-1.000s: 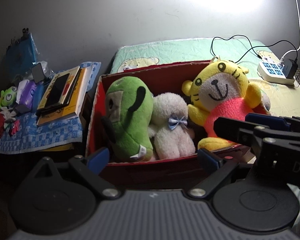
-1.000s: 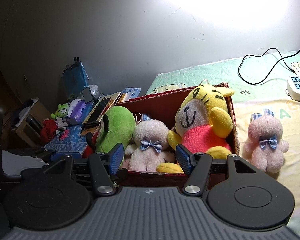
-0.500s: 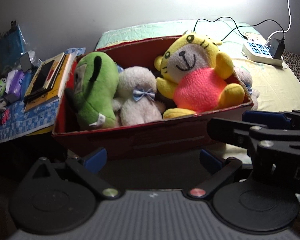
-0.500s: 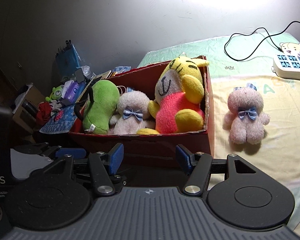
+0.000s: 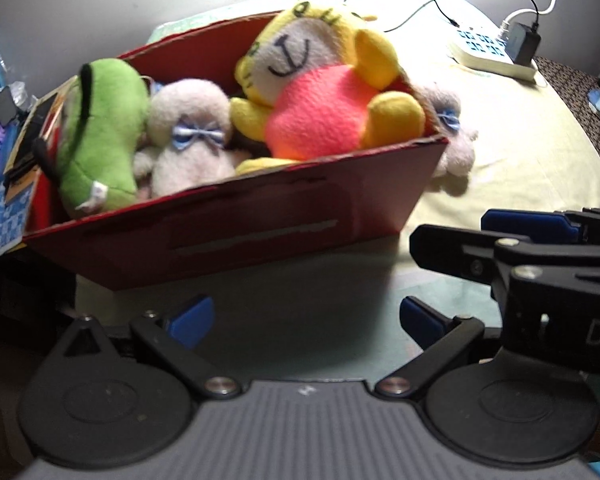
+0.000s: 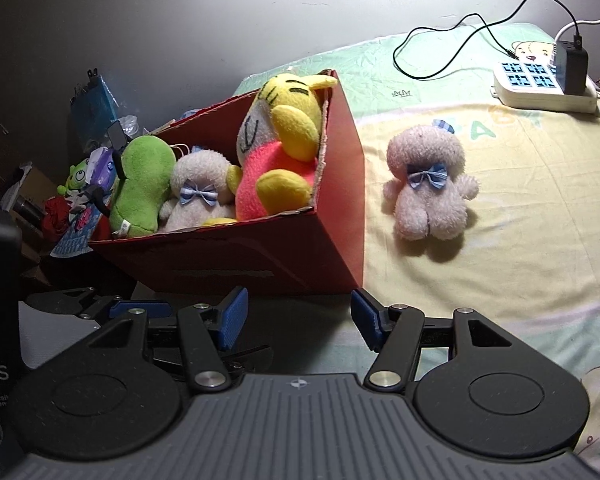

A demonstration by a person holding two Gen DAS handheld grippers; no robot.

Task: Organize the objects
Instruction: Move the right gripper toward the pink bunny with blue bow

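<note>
A red cardboard box [image 5: 260, 236] [image 6: 340, 184] stands on the bed and holds a green plush [image 5: 100, 128] [image 6: 142, 176], a pale plush with a blue bow [image 5: 192, 140] [image 6: 198, 192] and a yellow tiger plush in a pink shirt [image 5: 320, 92] [image 6: 280, 140]. A second pale bow plush [image 6: 428, 184] [image 5: 452, 136] sits on the sheet right of the box. My left gripper [image 5: 306, 320] is open with nothing between its blue pads, close before the box's near wall. My right gripper [image 6: 296, 316] is open and empty by the box's near right corner; it also shows at the left wrist view's right edge.
A white power strip [image 6: 540, 84] [image 5: 492, 52] with a black charger and trailing cables lies at the bed's far right. Left of the box, a cluttered side surface holds books [image 5: 32, 136], a blue checked cloth, small toys [image 6: 76, 176] and a blue bag [image 6: 94, 100]. The wall stands behind.
Both grippers have drawn back and tipped downward, so the box sits higher in each view and its front wall shows. The left jaws stand wider than a second ago.
</note>
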